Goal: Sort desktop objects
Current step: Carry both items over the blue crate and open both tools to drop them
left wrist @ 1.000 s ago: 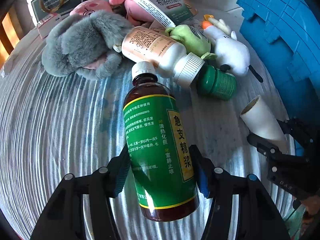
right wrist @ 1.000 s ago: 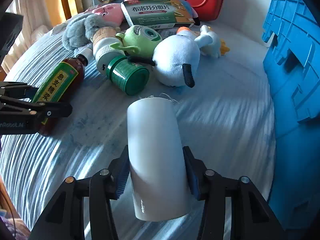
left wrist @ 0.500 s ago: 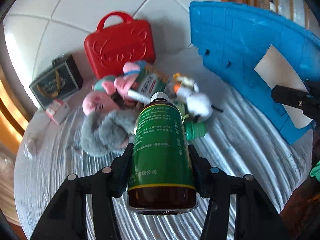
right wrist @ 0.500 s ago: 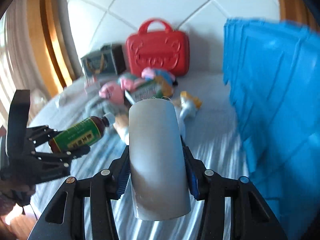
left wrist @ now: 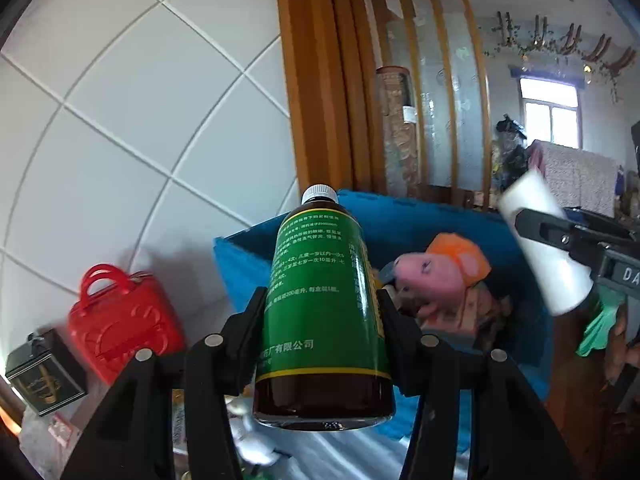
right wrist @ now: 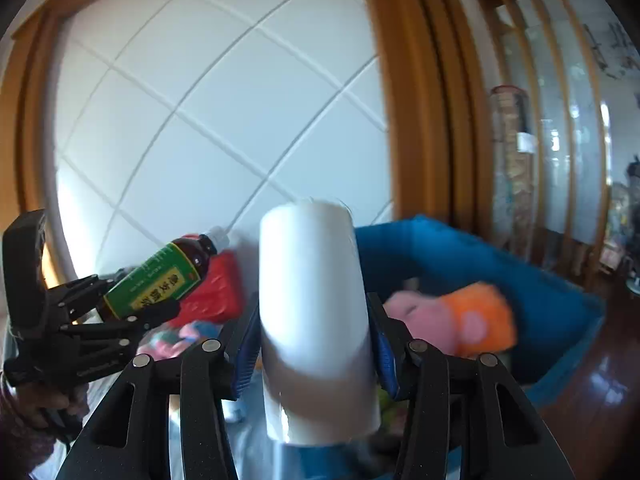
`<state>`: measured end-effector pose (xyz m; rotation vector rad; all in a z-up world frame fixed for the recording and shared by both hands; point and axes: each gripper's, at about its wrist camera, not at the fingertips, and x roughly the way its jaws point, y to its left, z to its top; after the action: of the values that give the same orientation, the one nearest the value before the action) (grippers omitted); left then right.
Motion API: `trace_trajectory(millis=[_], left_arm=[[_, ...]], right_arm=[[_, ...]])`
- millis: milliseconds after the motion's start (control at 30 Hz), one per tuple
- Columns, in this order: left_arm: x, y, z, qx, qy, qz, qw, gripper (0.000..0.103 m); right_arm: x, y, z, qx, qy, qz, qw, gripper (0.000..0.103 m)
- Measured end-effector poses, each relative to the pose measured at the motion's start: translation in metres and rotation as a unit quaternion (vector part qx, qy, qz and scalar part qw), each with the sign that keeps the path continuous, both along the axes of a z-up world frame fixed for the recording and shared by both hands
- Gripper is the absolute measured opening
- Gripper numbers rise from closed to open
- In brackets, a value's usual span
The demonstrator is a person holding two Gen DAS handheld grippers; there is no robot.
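Observation:
My left gripper (left wrist: 322, 304) is shut on a brown syrup bottle with a green label (left wrist: 320, 312) and holds it high in the air, cap pointing away, in front of the blue crate (left wrist: 240, 264). My right gripper (right wrist: 314, 320) is shut on a white cylinder (right wrist: 314, 312) and holds it raised near the same blue crate (right wrist: 560, 292). Inside the crate lies a pink pig plush with an orange hood (left wrist: 444, 272), also blurred in the right wrist view (right wrist: 460, 320). Each gripper shows in the other's view: the right one (left wrist: 560, 240), the left one (right wrist: 132, 296).
A red toy case (left wrist: 120, 320) and a dark gift box (left wrist: 40, 372) stand by the white tiled wall (left wrist: 140, 120). Plush toys (right wrist: 180, 336) lie low on the bed. Wooden frames (left wrist: 320, 80) and a dark wooden floor (right wrist: 592, 400) lie beyond the crate.
Both grippers have lifted their objects off the bed and swung up and right toward the blue crate. The crate's inside with the pig plush has come into view.

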<state>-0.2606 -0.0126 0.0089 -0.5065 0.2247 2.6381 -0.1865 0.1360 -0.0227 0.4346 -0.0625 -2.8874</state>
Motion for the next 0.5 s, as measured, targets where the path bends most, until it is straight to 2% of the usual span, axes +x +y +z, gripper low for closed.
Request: trace_trajectory(millis=[200, 300, 367, 433, 467, 500], left_arm=[[-0.066, 0.076, 0.036, 0.001, -0.001, -0.003, 1.0, 0.051], [-0.1, 0.112, 0.042, -0.011, -0.025, -0.003, 0.9996, 0.051], [-0.112, 0.127, 0.04, -0.02, -0.026, 0.006, 0.9994, 0.058], [-0.116, 0.134, 0.041, -0.019, -0.023, 0.025, 0.9992, 0.091], [-0.115, 0.133, 0.043, -0.013, -0.021, 0.027, 0.9993, 0.096], [-0.112, 0.132, 0.045, -0.006, -0.013, 0.027, 0.9995, 0.099]], right_arm=[[-0.068, 0.062, 0.033, 0.02, -0.012, -0.046, 0.999, 0.047], [-0.105, 0.087, 0.041, 0.014, -0.029, -0.048, 0.998, 0.044], [-0.113, 0.104, 0.046, 0.023, -0.023, -0.069, 0.997, 0.045], [-0.11, 0.118, 0.056, 0.002, -0.008, -0.074, 0.997, 0.071], [-0.104, 0.119, 0.058, -0.002, 0.006, -0.075, 0.997, 0.096], [-0.097, 0.124, 0.063, 0.0, 0.024, -0.079, 0.997, 0.102]])
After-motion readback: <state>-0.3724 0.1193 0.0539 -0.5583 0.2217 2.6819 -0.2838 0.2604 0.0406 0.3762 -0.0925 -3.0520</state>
